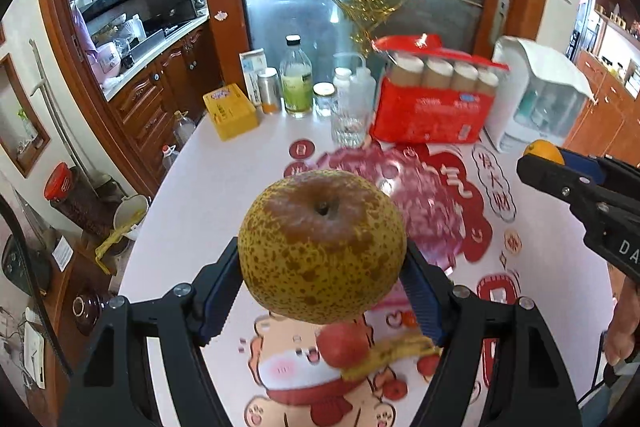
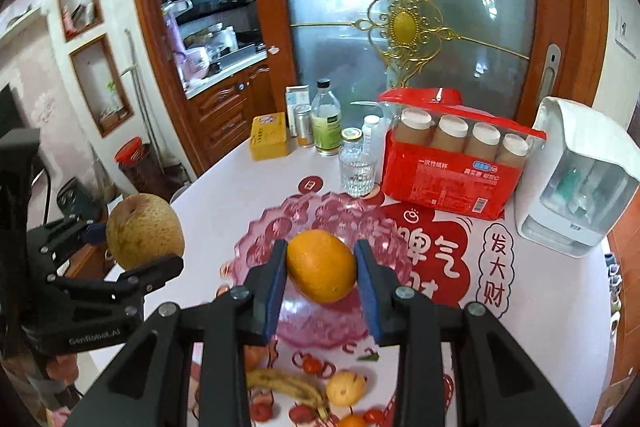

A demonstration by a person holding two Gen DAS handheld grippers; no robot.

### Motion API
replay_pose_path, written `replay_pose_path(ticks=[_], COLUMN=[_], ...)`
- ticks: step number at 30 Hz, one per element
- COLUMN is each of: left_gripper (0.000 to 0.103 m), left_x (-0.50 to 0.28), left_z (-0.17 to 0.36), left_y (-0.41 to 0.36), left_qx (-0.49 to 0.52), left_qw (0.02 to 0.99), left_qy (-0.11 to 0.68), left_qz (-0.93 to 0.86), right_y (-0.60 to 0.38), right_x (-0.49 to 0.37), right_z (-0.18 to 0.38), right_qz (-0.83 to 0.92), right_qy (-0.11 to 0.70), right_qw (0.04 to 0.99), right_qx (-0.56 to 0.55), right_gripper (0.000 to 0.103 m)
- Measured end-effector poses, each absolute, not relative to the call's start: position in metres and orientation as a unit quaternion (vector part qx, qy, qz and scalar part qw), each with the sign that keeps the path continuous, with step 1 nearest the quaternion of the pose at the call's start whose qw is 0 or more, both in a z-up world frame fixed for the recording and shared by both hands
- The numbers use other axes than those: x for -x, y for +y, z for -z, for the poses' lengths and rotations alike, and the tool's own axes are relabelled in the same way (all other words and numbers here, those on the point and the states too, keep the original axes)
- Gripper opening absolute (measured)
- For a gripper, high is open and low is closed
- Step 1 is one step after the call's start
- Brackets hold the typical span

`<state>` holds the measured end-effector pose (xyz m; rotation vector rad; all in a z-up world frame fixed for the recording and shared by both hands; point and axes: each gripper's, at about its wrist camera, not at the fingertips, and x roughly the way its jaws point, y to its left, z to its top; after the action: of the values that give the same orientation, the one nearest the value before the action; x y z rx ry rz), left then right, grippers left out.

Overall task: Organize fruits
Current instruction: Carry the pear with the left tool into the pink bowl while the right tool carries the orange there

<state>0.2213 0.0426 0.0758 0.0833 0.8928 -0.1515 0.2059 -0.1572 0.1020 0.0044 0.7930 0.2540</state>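
Glossy white tabletop (image 2: 224,195), printed with red festive characters and cartoon figures, fills a wood-panelled kitchen fronted by a frosted glass door (image 2: 340,7) with gilt scrollwork. At the far edge stand a yellow box (image 2: 270,137), assorted bottles, a cut-glass tumbler (image 2: 357,173), a red pack of paper cups (image 2: 456,163) and a white plastic dispenser (image 2: 580,187). The left gripper (image 1: 322,289) is clamped on a round, rough-skinned pear (image 1: 322,247), its yellow-brown surface heavily speckled, held in the air above the table with the blue ribbed pads pressed against both flanks. The right gripper (image 2: 322,281) is closed around a smooth oval orange (image 2: 322,265), held aloft over a scalloped pink glass bowl (image 2: 260,239). Both tools angle downward toward the table, side by side. Below them on the cloth lie a spotted, bruised banana (image 2: 288,385), a small yellow fruit (image 2: 346,387), a red apple (image 1: 344,345) and what appear to be small red fruits, blurred at the lower edge of the right wrist view.
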Motion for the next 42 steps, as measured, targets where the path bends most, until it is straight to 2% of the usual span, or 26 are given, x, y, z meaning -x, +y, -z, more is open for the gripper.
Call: replay_pose_path(ticks=[6,24,31,39,41,42], left_gripper=[0.074,0.074,0.074,0.075,0.075,0.079], left_x=[-0.262,-0.33,-0.347,-0.353,-0.354,-0.353], left_z=[-0.059,0.1,0.137,0.146,0.147,0.148], left_y=[0.039,0.009,0.002,-0.007,-0.007,-0.008], left_qx=[-0.045,-0.047,-0.057,-0.074,-0.072,-0.072], left_qw=[0.896,0.833,0.815,0.811,0.806,0.804], left_qy=[0.437,0.545,0.569,0.571,0.576,0.579], left_qz=[0.068,0.087,0.091,0.104,0.111,0.117], right_y=[-0.154,-0.149,-0.149,-0.148,-0.148,-0.148], right_x=[-0.253,-0.317,-0.329,-0.338,-0.339,-0.339], right_z=[-0.077,0.094,0.126,0.138,0.138,0.137], right_qz=[-0.098,-0.05,-0.042,-0.04,-0.047,-0.053], right_qy=[0.427,0.573,0.593,0.595,0.593,0.592], right_qw=[0.898,0.816,0.804,0.802,0.804,0.804], right_qx=[-0.031,-0.05,-0.034,-0.021,-0.025,-0.027], right_gripper=[0.033,0.034,0.034,0.035,0.04,0.043])
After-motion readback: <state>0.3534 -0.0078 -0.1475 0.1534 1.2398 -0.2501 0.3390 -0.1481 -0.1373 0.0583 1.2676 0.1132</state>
